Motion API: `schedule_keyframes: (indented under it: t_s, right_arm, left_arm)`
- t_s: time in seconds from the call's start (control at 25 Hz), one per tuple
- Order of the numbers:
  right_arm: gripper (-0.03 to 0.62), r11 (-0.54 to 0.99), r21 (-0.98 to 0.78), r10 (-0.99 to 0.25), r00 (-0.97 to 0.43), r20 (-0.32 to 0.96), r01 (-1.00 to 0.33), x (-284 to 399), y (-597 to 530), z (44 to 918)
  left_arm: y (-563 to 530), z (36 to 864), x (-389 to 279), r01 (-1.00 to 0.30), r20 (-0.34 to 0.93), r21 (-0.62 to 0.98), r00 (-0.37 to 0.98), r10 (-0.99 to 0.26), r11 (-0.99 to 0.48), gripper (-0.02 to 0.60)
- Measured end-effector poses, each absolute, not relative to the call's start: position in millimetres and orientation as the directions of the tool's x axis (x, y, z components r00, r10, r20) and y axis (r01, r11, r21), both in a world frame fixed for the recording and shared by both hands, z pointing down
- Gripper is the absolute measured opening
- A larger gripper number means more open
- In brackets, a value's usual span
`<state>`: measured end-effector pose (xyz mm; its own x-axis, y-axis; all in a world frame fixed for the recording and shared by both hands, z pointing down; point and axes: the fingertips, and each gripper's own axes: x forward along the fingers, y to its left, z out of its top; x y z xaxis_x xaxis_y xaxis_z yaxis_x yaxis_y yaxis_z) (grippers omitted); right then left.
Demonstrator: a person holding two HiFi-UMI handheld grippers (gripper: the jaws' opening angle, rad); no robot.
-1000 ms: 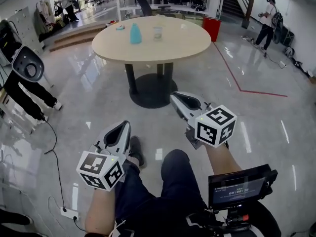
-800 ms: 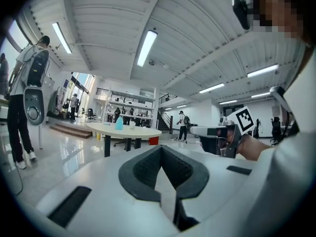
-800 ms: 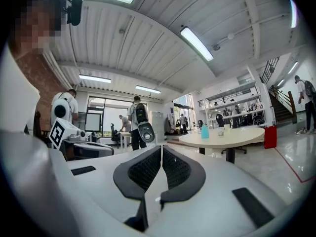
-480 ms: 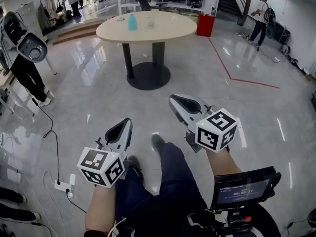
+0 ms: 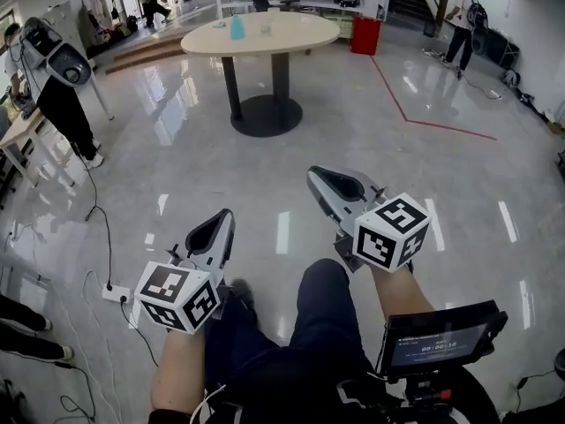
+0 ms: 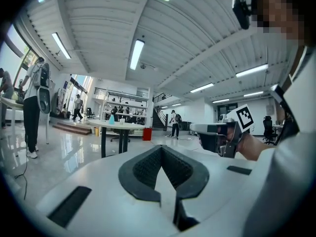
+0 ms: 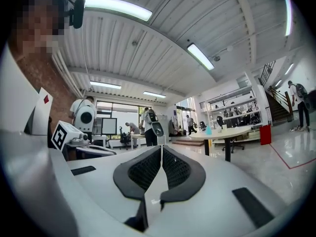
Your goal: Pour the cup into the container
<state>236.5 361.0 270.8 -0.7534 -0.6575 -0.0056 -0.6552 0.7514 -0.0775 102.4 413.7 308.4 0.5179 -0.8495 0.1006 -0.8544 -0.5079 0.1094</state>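
Far off at the top of the head view stands a round beige table [image 5: 291, 34]. On it are a light-blue container [image 5: 237, 27] and a small clear cup [image 5: 266, 28]. My left gripper [image 5: 223, 218] and right gripper [image 5: 320, 177] hover low over the glossy floor, far short of the table, both shut with nothing in them. In the left gripper view the shut jaws of the left gripper [image 6: 162, 149] point toward the table [image 6: 118, 126], the container [image 6: 112, 119] tiny on it. The right gripper [image 7: 162, 149] is also shut, with the table [image 7: 229, 132] to its right.
A red bin [image 5: 365, 35] stands right of the table. A person [image 5: 66, 104] stands at the left by a desk, another [image 5: 461, 11] at the far right. A cable and power strip [image 5: 115, 292] lie on the floor at left. A red floor line [image 5: 415, 117] runs right.
The table has shrunk and slid toward the top of the head view, and more floor lies between it and me. Both grippers keep the same shut stance in front of me.
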Motion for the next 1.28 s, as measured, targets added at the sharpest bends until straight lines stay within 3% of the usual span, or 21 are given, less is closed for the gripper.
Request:
schedule_keyframes:
  t_s: [0.72,1.28]
  right_arm:
    - [0.014,0.71,-0.077,-0.702,-0.712,-0.004,-0.7,294,647,272]
    - [0.006,0.688,-0.034,-0.726,-0.688,-0.012,-0.725,307,686,261]
  left_arm:
    - [701,307,160,-0.823,0.092,0.111,0.566,-0.819,-0.557,-0.002]
    - [734,298,173,-0.804,0.081,0.102,0.593,-0.801,-0.586,-0.002]
